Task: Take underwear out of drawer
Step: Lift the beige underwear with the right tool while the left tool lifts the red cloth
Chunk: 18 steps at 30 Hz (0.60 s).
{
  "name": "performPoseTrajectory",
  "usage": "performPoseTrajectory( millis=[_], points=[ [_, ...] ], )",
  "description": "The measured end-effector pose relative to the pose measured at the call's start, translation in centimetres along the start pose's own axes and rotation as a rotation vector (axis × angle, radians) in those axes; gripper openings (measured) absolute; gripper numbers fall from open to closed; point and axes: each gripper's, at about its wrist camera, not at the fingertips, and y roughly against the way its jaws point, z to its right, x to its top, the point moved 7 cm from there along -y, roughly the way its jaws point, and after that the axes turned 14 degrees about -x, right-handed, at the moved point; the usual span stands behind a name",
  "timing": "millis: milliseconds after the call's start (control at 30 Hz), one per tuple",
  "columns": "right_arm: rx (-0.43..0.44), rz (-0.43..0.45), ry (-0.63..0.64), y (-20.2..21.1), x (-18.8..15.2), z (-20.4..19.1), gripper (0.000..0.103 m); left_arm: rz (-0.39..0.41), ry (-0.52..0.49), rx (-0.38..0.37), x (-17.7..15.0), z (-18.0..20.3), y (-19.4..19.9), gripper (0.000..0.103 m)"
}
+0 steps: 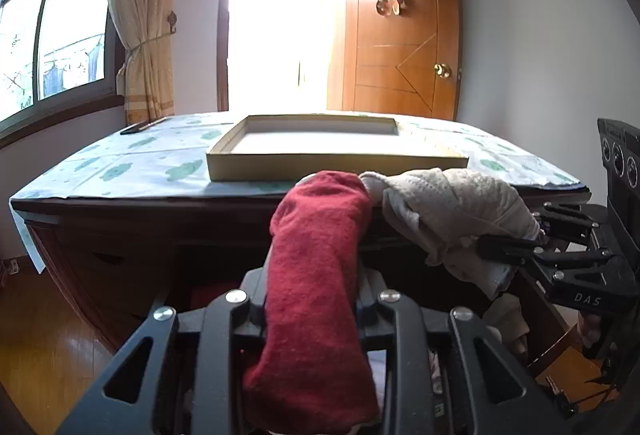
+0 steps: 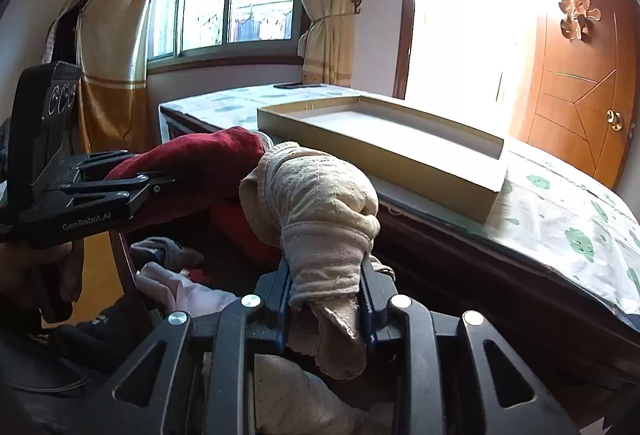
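A rolled dark red underwear (image 1: 320, 235) stands up between the fingers of my left gripper (image 1: 314, 275), which is shut on it. My right gripper (image 1: 516, 243) comes in from the right, shut on a bundled beige underwear (image 1: 448, 207) that touches the red one's top. In the right wrist view the beige underwear (image 2: 316, 195) bulges above my right gripper (image 2: 326, 275). The red underwear (image 2: 208, 155) sits to its left in my left gripper (image 2: 160, 183). Both bundles hang in front of the table edge, above the open drawer (image 2: 124, 267).
A shallow cardboard tray (image 1: 320, 163) lies on the table's patterned cloth (image 1: 120, 163), just beyond the bundles. A dark phone (image 1: 140, 126) rests at the far left corner. More clothes (image 2: 168, 255) fill the drawer. Behind stand a wooden door (image 1: 404, 35) and curtains (image 1: 140, 15).
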Motion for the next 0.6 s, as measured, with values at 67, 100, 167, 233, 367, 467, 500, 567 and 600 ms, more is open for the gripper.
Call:
performPoseTrajectory(
  millis=[67, 100, 167, 233, 367, 467, 500, 567, 600],
  points=[
    [0.0, 0.014, -0.011, 0.2, 0.3, 0.1, 0.03, 0.014, -0.003, 0.004, 0.4, 0.0, 0.2, 0.027],
    [0.0, 0.019, -0.014, 0.3, 0.4, 0.1, 0.03, 0.024, -0.004, 0.005, 0.6, 0.0, 0.3, 0.027],
    [-0.004, 0.028, -0.02, 0.5, 0.6, 0.1, 0.03, 0.039, -0.006, 0.008, 0.9, 0.0, 0.5, 0.027],
    [-0.004, 0.039, -0.027, 0.7, 0.8, 0.1, 0.03, 0.052, -0.012, 0.01, 1.2, 0.1, 0.7, 0.027],
    [-0.008, 0.061, -0.043, 1.0, 1.2, 0.2, 0.03, 0.076, -0.029, 0.013, 1.8, 0.3, 0.9, 0.027],
    [-0.008, 0.07, -0.052, 1.1, 1.5, 0.3, 0.03, 0.089, -0.038, 0.015, 2.1, 0.4, 1.0, 0.027],
    [-0.009, 0.073, -0.053, 1.2, 1.6, 0.3, 0.03, 0.093, -0.042, 0.016, 2.2, 0.5, 1.0, 0.027],
    [-0.008, 0.08, -0.06, 1.3, 1.8, 0.4, 0.03, 0.105, -0.049, 0.02, 2.4, 0.7, 1.2, 0.028],
    [-0.008, 0.086, -0.065, 1.4, 1.9, 0.4, 0.03, 0.112, -0.053, 0.022, 2.5, 0.8, 1.3, 0.027]
  ],
)
